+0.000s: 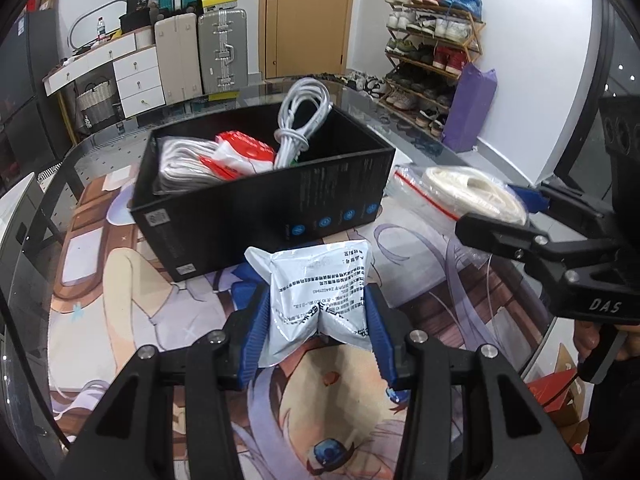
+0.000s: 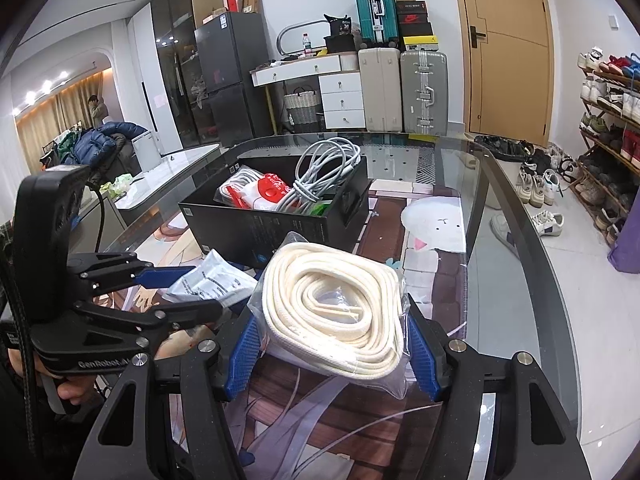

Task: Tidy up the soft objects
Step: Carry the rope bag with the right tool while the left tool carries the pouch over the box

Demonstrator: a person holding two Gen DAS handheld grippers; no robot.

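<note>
Left tool point(image 1: 316, 328) clenched on soft, crumpling grey pouch point(image 1: 320, 292); right tool point(image 2: 332, 344) pinches limp, slippery bagged rope coil point(image 2: 332, 308) mid-bundle.

The left gripper point(image 1: 316, 334) is showing black angular linkage arms with round silver screws at the pivots, and its fingers point(image 1: 253, 344) are wearing ribbed blue pads. The right gripper point(image 2: 338, 354) is showing the same black frame, silver screws and blue ribbed fingers point(image 2: 424, 354). Seen from the side, the right one is carrying white "DAS" lettering, while the left one is bearing "GenRobot.AI" lettering, a rounded black camera housing on top and a braided black cable running down past the hand point(image 2: 68, 392) on its grey handle.
</note>
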